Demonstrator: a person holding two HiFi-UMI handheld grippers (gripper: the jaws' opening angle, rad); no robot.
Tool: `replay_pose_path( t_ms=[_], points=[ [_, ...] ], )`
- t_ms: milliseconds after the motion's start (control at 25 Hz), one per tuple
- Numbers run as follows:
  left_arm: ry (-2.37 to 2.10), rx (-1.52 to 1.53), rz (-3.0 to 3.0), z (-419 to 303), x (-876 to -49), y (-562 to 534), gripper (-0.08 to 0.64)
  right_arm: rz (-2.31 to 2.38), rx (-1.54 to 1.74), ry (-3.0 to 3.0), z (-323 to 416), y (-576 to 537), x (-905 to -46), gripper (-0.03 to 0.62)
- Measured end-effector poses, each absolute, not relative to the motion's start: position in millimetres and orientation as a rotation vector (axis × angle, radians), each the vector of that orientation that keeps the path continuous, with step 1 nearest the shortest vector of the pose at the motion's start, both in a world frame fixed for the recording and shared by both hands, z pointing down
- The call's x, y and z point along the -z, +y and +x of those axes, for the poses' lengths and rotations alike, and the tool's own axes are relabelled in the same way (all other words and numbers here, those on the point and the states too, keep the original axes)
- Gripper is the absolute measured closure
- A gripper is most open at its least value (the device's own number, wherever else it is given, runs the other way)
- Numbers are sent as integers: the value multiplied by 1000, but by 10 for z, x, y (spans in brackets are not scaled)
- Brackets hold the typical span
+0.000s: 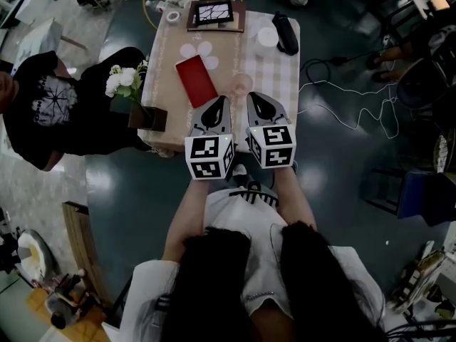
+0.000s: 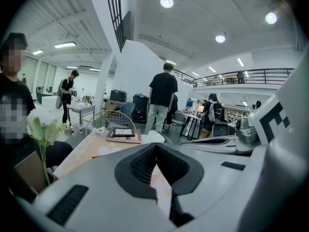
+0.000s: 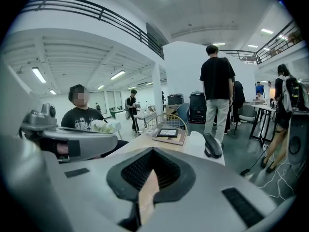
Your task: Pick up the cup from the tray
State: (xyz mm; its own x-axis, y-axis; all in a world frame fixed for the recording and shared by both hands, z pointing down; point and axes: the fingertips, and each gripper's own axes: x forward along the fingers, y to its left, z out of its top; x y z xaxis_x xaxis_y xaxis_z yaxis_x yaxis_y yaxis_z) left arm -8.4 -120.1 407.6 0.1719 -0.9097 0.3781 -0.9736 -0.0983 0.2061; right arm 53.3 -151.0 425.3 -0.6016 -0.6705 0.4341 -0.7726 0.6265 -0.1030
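The left tongs [image 1: 218, 105] and the right tongs [image 1: 258, 100] are hovering side by side over the 6 o'clock edge of the bench [image 1: 274, 77], both pinched fully together and gripping nothing. What looks like a clear cup [image 1: 242, 84] is standing at 3 o'clock of the red tray [image 1: 196, 80].

Head view looks steeply down at the table [image 1: 274, 84]; both gripper views skim across it.

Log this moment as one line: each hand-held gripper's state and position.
left hand-held gripper: shut, empty | right hand-held gripper: shut, empty | position: side by side at near edge of checked table
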Motion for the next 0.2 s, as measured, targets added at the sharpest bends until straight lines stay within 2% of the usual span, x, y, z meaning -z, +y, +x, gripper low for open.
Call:
replay_pose_path(
  t_ms=[200],
  points=[
    [-1779, -222, 2042, -96, -4104, -1188, 552, 1149, -389, -2485, 524, -1503, -4255, 584]
  ],
)
